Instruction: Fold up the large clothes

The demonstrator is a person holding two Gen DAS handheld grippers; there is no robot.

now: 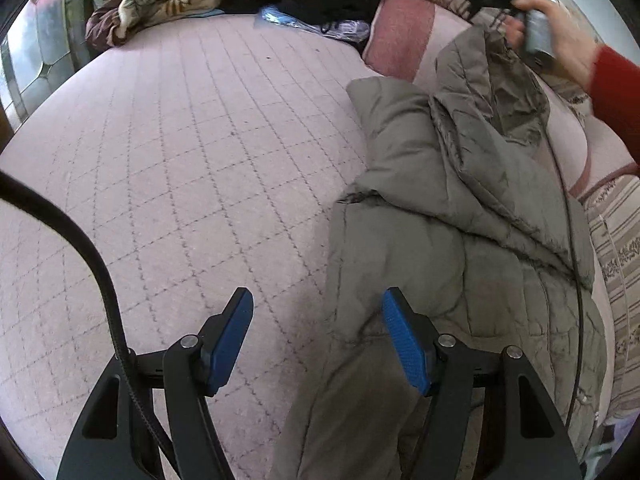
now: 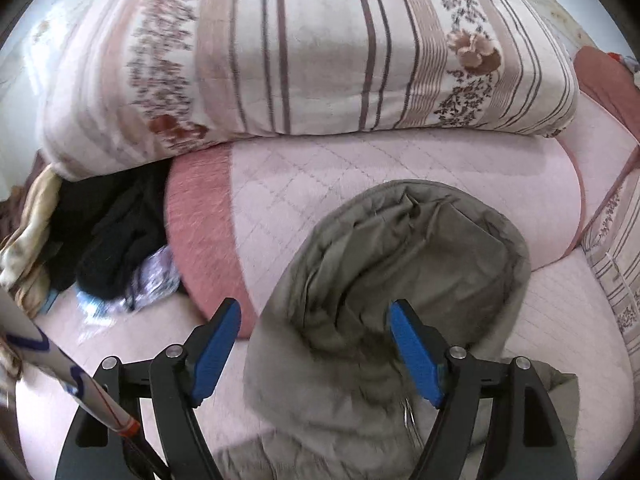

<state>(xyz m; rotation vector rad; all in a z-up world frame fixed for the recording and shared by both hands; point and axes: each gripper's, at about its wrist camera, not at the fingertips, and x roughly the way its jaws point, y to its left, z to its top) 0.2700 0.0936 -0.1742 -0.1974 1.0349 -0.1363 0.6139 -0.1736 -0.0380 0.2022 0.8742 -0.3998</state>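
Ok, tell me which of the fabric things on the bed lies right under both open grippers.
The grey-olive quilted puffer jacket, spread on the pink quilted bedspread. The striped floral duvet and black garment pile lie farther back.

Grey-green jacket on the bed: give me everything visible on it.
The jacket is an olive-grey quilted puffer with matte, padded-looking fabric. It lies crumpled lengthwise on the pink quilted bedspread, partly folded over itself. Its hood lies open, showing the wrinkled lining, near a pink bolster. A thin black cable runs over it. Both the left hand-held gripper and the right hand-held gripper are open above it, gripping nothing.
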